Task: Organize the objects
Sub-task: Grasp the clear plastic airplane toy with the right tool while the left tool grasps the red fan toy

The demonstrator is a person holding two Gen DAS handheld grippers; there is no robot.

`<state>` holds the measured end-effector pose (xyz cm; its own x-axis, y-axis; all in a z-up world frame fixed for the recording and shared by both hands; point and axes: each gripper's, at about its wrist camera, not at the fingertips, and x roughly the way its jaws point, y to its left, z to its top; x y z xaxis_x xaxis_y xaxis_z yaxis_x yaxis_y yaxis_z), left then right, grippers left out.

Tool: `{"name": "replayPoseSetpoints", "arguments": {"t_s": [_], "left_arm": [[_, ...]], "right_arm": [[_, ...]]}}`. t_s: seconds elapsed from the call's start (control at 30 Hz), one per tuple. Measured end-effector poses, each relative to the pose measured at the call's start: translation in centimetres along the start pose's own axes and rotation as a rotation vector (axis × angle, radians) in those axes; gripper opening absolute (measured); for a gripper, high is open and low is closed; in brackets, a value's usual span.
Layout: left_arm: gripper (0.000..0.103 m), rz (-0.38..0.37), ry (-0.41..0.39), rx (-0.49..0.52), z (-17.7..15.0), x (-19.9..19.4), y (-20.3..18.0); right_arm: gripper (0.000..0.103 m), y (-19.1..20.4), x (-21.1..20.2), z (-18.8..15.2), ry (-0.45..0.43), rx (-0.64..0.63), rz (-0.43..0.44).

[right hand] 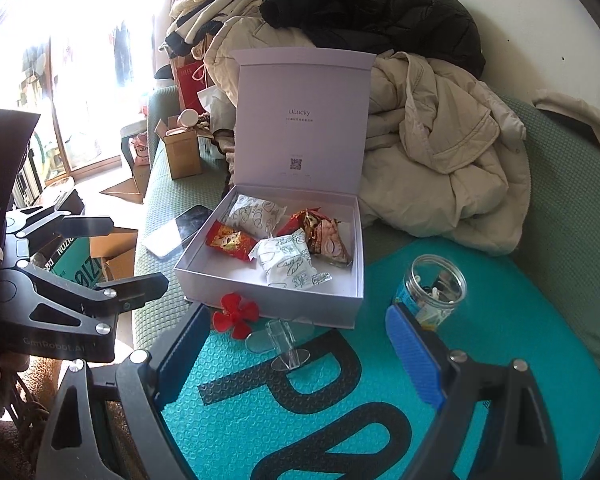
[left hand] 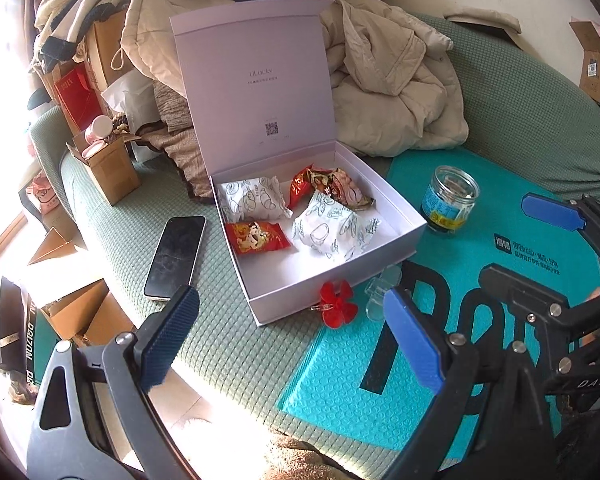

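Note:
An open white gift box (left hand: pixel 408 222) (right hand: pixel 260 306) sits on a green sofa with its lid upright. Inside lie white snack packets (left hand: pixel 330 230) (right hand: pixel 286 262) and red snack packets (left hand: pixel 256 236) (right hand: pixel 228 240). A red flower hair clip (left hand: pixel 337 303) (right hand: pixel 236 314) and a clear plastic clip (left hand: pixel 382 288) (right hand: pixel 284 340) lie on the teal mat in front of the box. A glass jar (left hand: pixel 450 204) (right hand: pixel 434 290) stands to the right. My left gripper (left hand: pixel 292 340) is open and empty, short of the box. My right gripper (right hand: pixel 296 356) is open and empty, just short of the clear clip.
A black phone (left hand: pixel 176 258) (right hand: pixel 180 230) lies left of the box. Beige coats (left hand: pixel 384 92) (right hand: pixel 440 148) are heaped behind it. A small brown carton (left hand: pixel 112 168) (right hand: pixel 182 154) stands at the far left. The sofa's front edge runs near the left gripper, with cartons on the floor below.

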<state>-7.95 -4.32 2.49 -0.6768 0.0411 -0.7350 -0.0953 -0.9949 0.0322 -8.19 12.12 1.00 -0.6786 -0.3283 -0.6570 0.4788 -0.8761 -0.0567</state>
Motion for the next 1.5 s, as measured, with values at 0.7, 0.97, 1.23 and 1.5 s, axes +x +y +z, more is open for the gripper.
{"name": "replayPoseSetpoints", "arguments": {"t_s": [0.7,0.97,1.23,1.5], "left_arm": [[0.093,-0.042,0.155,-0.019,-5.3,6.1,0.2],[0.093,-0.043,0.203,-0.060,-5.6,8.1,1.2],[0.093,-0.063,0.214,-0.071,-5.3,9.5,1.3],[0.093,-0.094,0.205,-0.082,-4.7,10.6,0.9]], "right_arm": [[0.090,-0.3,7.6,-5.9,0.178,0.045,0.077],[0.090,-0.8,11.4,-5.8,0.216,0.031,0.106],[0.069,-1.2,13.9,-5.7,0.253,0.009,0.135],[0.043,-1.9,13.7,-6.1,0.245,0.014,0.119]]}}
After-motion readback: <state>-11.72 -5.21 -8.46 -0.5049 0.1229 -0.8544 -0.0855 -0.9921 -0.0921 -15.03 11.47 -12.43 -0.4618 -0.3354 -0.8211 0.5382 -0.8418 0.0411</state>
